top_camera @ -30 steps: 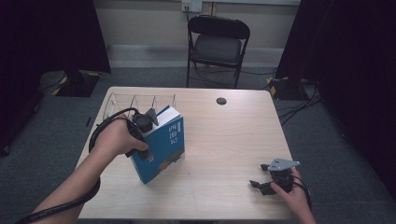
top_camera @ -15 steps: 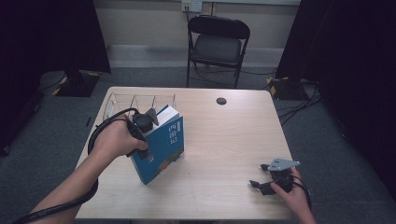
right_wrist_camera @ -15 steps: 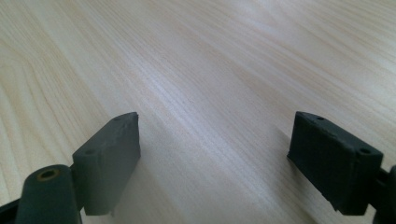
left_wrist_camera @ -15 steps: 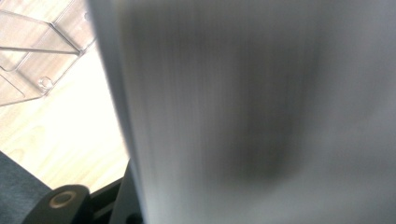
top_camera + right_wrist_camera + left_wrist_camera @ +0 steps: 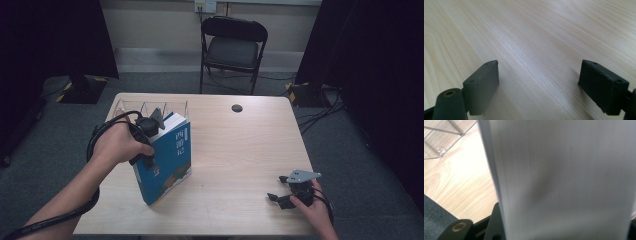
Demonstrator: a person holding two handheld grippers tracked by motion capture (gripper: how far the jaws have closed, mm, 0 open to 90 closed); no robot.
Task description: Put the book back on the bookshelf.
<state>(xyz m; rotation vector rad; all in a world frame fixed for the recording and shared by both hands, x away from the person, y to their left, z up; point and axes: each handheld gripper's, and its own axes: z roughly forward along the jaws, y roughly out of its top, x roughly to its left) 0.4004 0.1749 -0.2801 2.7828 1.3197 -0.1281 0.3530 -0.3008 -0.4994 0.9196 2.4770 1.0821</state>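
Observation:
A thick blue book (image 5: 172,160) stands tilted on its lower edge at the left of the wooden table (image 5: 240,150). My left gripper (image 5: 156,139) reaches over its upper part with a jaw on either side. Those jaws have just been closing, with the book between them, and they now press on it. In the left gripper view the book's pale page block (image 5: 564,180) rises close between the jaws. My right gripper (image 5: 278,187) rests at the table's front right, held by a hand. It (image 5: 540,65) is open, with bare wood between its jaws.
A clear wire rack (image 5: 150,106) stands at the table's back left, just behind the book, and its corner (image 5: 444,135) shows in the left gripper view. A small black disc (image 5: 237,108) lies near the back edge. A black folding chair (image 5: 232,45) stands beyond the table.

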